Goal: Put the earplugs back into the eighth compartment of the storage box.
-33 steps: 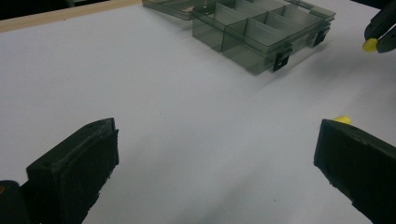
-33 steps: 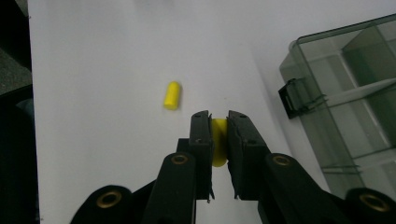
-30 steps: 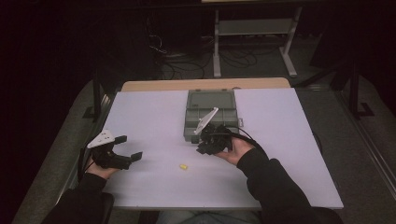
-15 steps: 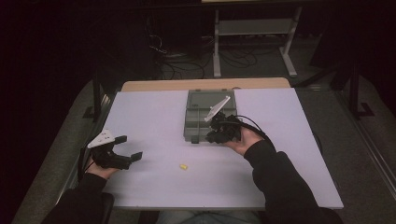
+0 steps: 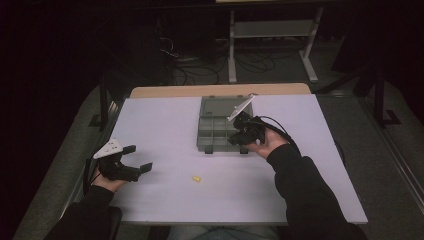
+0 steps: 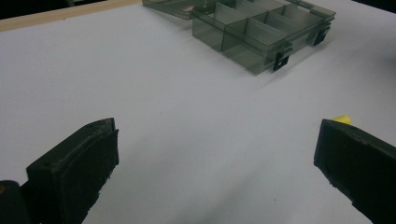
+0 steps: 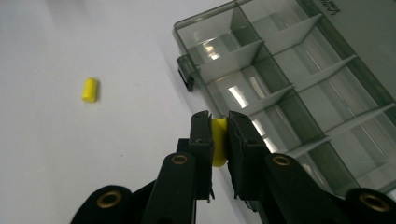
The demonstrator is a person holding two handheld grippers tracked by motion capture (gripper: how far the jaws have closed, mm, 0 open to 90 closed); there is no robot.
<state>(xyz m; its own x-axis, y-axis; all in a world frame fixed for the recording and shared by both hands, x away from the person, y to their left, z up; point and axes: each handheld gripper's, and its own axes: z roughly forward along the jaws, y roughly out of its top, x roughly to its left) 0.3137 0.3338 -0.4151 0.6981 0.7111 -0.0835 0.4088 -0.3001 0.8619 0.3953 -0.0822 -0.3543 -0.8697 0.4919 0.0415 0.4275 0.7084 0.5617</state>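
High view: left gripper [image 5: 134, 161] down at 8 o'clock on the white table [image 5: 165, 125], jaws spread wide, holding nothing. Right gripper [image 5: 238, 138] at the near right corner of the grey box [image 5: 216, 125]; too small here to tell what sits between its jaws. Little yellow piece [image 5: 197, 178] lying loose at 6 o'clock from the box.

Left gripper view: jaws far apart, bare table between, yellow piece [image 6: 342, 119] peeking over the right jaw, box [image 6: 261, 32] up at 1 o'clock.

Right gripper view: right gripper [image 7: 219, 135] pinching a yellow plug [image 7: 218, 142] tight, right beside the box's open compartments [image 7: 289, 88]; loose yellow piece [image 7: 89, 89] at 10 o'clock
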